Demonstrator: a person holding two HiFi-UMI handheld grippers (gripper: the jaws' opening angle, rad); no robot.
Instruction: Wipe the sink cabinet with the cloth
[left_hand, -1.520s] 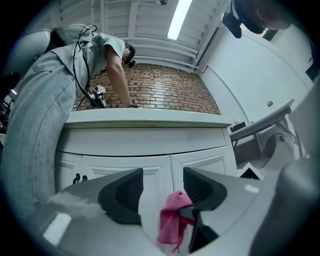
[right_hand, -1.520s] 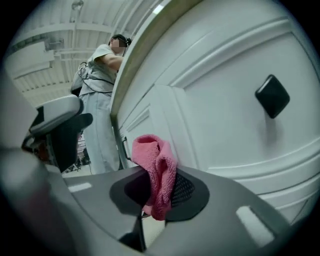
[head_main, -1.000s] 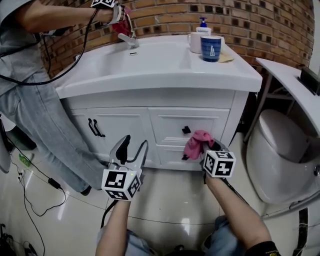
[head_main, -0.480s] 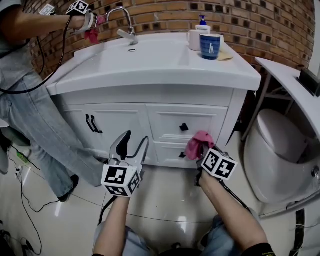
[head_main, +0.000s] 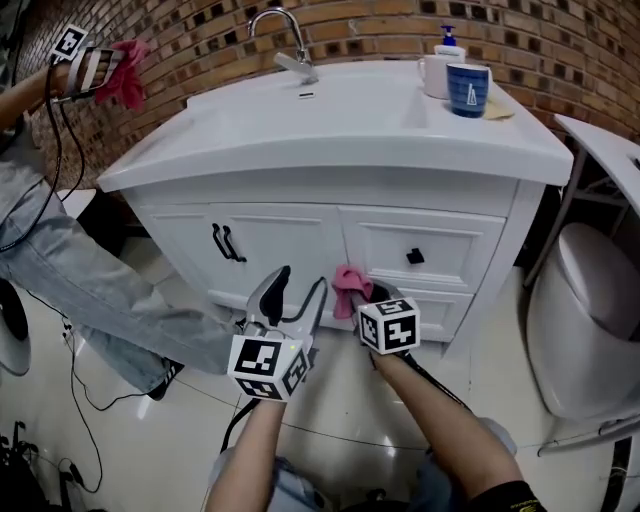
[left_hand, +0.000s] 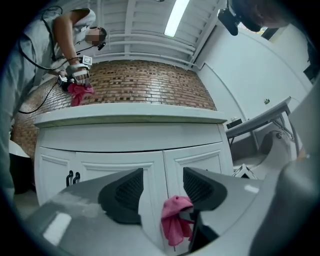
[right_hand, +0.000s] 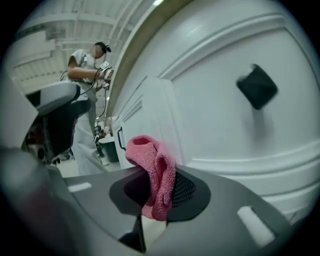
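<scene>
The white sink cabinet (head_main: 300, 225) fills the head view ahead of me. My right gripper (head_main: 358, 292) is shut on a pink cloth (head_main: 347, 280), which it holds against the cabinet front by the seam between the right door and the drawers. In the right gripper view the cloth (right_hand: 155, 172) bunches between the jaws, with a black drawer knob (right_hand: 256, 86) up to the right. My left gripper (head_main: 300, 282) hangs open and empty just left of the cloth. In the left gripper view the open left gripper (left_hand: 160, 187) points at the doors, with the cloth (left_hand: 175, 222) below.
Another person (head_main: 60, 250) stands at the cabinet's left, holding a second pink cloth (head_main: 125, 70) in a gripper. On the countertop are a faucet (head_main: 285, 35), a blue cup (head_main: 468, 90), a white mug (head_main: 437, 72) and a soap bottle (head_main: 447, 38). A toilet (head_main: 590, 320) stands right. Black door handles (head_main: 225, 243).
My right gripper carried the cloth left, from the drawers to the seam beside the door. The other person drew their cloth away from the faucet to the left.
</scene>
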